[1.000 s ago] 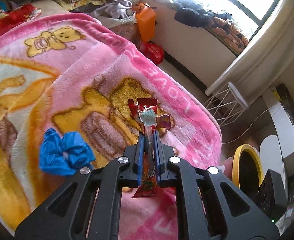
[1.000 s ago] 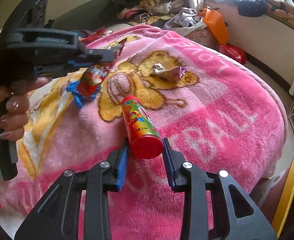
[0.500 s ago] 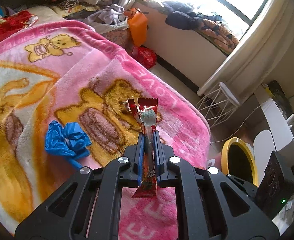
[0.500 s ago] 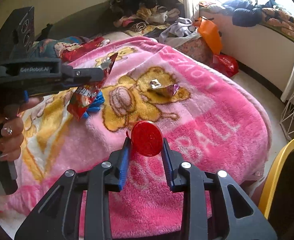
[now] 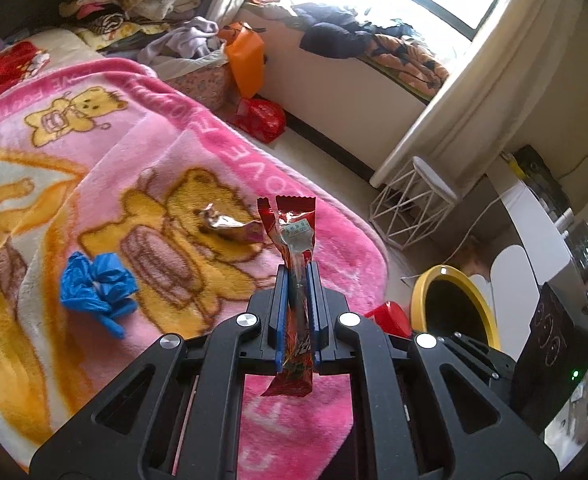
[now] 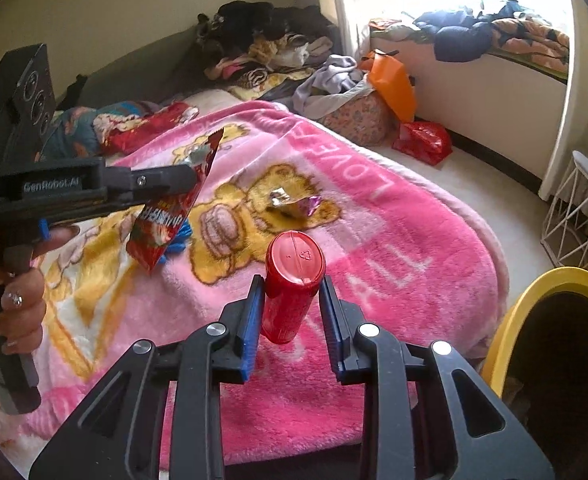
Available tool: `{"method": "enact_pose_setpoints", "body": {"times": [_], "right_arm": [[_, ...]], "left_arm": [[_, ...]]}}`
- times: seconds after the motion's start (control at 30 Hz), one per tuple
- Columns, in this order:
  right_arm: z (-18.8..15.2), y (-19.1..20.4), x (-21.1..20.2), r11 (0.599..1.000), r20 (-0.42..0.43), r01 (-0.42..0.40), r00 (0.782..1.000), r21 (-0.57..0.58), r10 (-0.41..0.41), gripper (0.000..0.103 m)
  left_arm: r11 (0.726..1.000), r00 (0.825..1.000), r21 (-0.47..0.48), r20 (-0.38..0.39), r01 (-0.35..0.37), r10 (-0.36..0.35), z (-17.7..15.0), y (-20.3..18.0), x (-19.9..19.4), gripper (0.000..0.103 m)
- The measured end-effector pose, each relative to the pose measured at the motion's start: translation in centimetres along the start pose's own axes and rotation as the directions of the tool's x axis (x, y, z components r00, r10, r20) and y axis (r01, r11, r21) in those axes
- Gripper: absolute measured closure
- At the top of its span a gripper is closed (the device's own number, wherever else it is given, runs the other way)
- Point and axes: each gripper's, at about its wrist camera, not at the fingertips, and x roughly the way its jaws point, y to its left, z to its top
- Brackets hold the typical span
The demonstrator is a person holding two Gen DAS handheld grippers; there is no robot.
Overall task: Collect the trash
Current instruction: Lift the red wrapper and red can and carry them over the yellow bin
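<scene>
While both tongs are carrying trash above the bed, the yellow bin is waiting lower right.

The right tongs are gripping the red tube, nearer the bin; the left tongs are pinching the upright red wrapper.

Right claw clamps a red tube above the pink blanket.
</scene>
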Motion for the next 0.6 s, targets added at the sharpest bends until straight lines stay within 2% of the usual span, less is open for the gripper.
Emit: {"method": "enact_pose_setpoints", "body": {"times": [0.6], "right_arm": [[-0.7, -6.8, -6.2, 0.981, 0.118, 0.101, 0.986, 0.164, -0.121, 0.076]], "left_arm": [[0.988, 0.995, 0.119, -0.043, 0.094, -0.090, -0.7, -6.9, 2.0, 0.097]]}}
